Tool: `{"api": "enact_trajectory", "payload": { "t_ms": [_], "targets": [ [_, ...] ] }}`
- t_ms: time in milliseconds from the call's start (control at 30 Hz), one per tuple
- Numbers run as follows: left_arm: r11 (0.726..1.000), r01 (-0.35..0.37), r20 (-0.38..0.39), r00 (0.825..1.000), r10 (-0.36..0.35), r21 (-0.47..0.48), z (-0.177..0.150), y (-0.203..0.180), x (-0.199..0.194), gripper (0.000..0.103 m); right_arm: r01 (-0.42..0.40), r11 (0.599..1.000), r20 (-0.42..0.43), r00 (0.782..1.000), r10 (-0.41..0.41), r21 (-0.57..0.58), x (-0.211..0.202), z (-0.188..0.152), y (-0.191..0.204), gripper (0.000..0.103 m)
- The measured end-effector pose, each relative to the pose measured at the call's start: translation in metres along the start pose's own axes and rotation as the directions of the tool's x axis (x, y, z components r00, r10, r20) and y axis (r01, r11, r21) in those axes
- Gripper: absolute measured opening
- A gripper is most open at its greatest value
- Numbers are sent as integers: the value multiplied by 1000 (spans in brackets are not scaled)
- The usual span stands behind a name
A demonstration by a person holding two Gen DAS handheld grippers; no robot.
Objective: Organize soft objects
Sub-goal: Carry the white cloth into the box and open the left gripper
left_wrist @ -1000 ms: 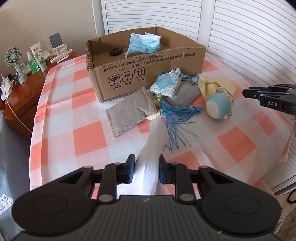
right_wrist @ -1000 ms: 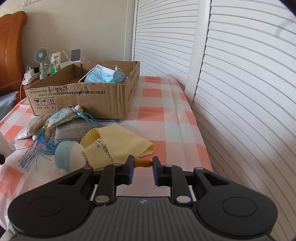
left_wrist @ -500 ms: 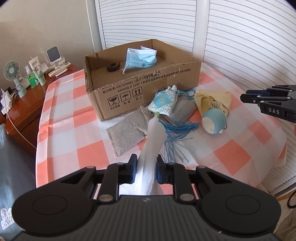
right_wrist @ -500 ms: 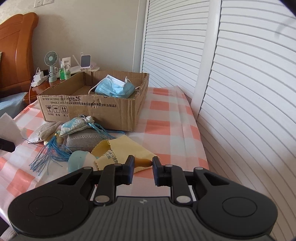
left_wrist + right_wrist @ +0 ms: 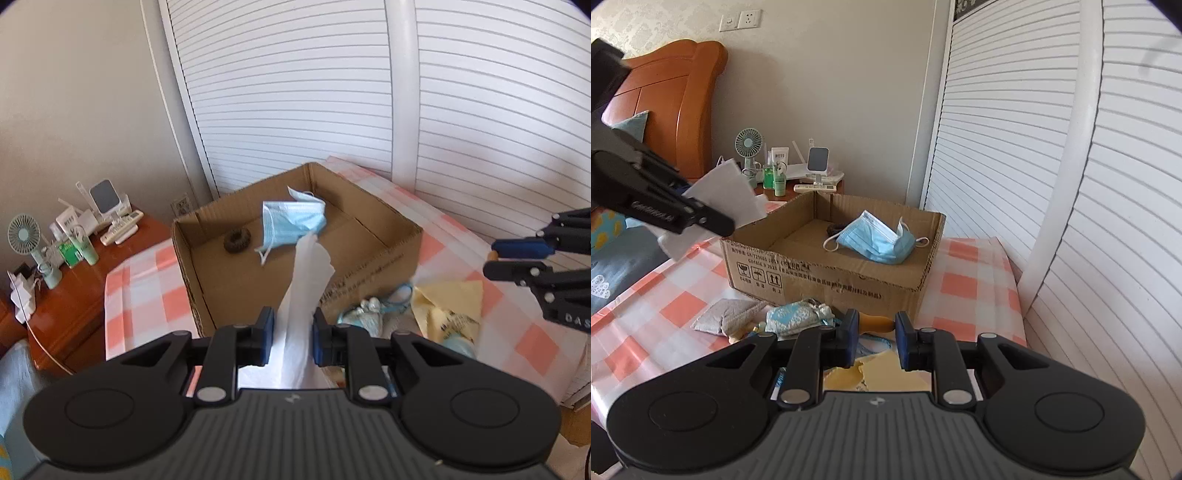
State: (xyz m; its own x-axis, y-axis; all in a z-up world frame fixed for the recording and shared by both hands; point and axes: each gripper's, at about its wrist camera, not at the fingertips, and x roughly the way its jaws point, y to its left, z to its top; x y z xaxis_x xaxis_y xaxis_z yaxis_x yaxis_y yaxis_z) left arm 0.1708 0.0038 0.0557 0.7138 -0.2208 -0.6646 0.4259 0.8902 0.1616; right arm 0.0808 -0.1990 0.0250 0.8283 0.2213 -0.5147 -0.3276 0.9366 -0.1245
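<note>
Cardboard box (image 5: pixel 369 254): face mask (image 5: pixel 291 221) and dark hair tie (image 5: pixel 237 240) inside. Left gripper (image 5: pixel 291 332) fingers clamp white tissue (image 5: pixel 306 280), above box edge. Right gripper (image 5: pixel 873 334) fingers pinch an orange piece. Sachets, yellow cloth (image 5: pixel 450 306) remain on surface.

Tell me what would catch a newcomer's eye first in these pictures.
Probably the white tissue pinched in the left tongs, held up in front of the open cardboard box on the checked tablecloth. Next, the blue face mask lying inside the box. Then the small soft things heaped on the cloth just in front of the box, such as the patterned blue pouch and grey pouch.
</note>
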Motion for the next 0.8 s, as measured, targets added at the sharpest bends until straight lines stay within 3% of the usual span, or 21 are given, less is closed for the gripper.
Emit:
{"api": "enact_trajectory", "payload": {
  "t_ms": [300,400,433,467,600,800],
  "targets": [
    [997,-42,-19,999,40,-68,59,41,73,20,-8,1000,35,999,9,-13,15,23,4,24],
    [989,-85,-21,996,83,-123,66,56,99,51,-8,1000,29,1000,8,-9,20,25,3,24],
    [984,-112,-24,994,109,-138,67,61,107,73,-7,1000,27,1000,8,-11,21,25,3,24],
    [980,-134,-22,991,132,-150,66,63,112,82,-8,1000,26,1000,8,-12,22,26,2,24],
    [975,-152,-26,988,150,-164,61,68,115,83,-5,1000,18,1000,5,-12,27,26,1,24],
    [979,-155,-11,988,155,-129,41,54,80,94,-9,1000,13,1000,9,-2,31,28,2,24]
  ]
}}
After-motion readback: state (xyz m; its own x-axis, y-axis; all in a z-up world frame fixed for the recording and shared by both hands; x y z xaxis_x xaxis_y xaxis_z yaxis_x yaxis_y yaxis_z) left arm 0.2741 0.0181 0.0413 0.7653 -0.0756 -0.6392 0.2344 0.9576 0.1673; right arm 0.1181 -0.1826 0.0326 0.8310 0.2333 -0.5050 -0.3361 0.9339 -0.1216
